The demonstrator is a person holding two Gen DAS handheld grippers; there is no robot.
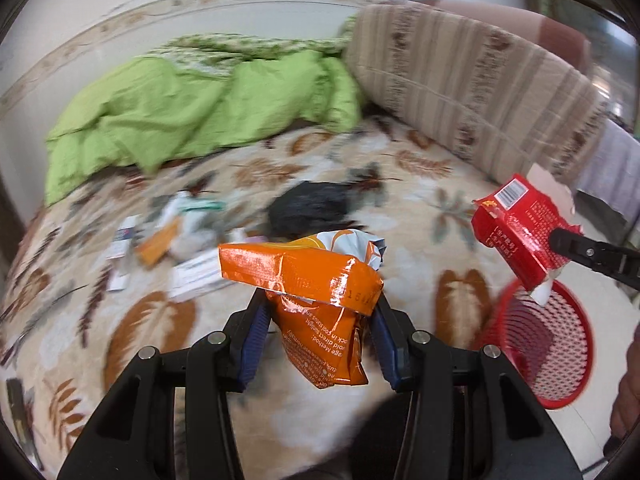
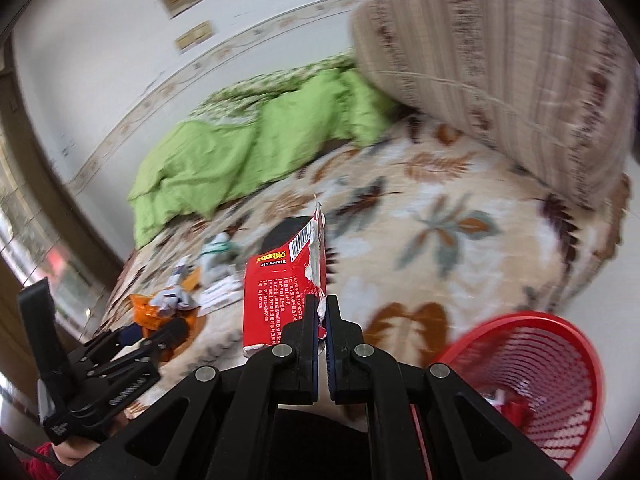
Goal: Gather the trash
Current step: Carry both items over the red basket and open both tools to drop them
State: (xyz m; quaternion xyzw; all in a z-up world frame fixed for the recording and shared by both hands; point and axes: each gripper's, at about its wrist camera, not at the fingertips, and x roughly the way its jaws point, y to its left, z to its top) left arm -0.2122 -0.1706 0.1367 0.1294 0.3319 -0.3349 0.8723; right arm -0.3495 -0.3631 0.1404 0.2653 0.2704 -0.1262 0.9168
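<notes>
Nearest the left wrist camera, the left gripper (image 1: 320,332) has its black arms and ribbed blue pads partly apart, pressed on either side of a crinkled orange foil snack bag (image 1: 316,292). The bag's torn, silver-lined top is folded over above the fingertips and its printed lower end hangs down between the arms.

In the right wrist view the right gripper (image 2: 322,320) has its jaws closed to a sliver, pinching the ragged white edge of a flattened red cardboard packet (image 2: 280,292) with a barcode and yellow lettering. The packet stands upright above the fingertips. From the left wrist view the same packet hangs over the near rim of a round red plastic mesh basket (image 1: 548,344).

That basket stands on the pale floor just beside the bed's near right corner. Its latticed wall shows a few small red and white scraps at the bottom in the right wrist view.

The bed (image 2: 440,248) carries a plush cream blanket printed with brown and grey leaves. Toward its left edge lies a blurred scatter of paper and small boxes (image 1: 168,244); a dark, shiny bag (image 1: 308,208) sits near the middle. A rumpled green quilt (image 1: 192,108) is heaped at the far edge against the wall, with a striped beige cushion (image 1: 472,80) at the far right corner.
</notes>
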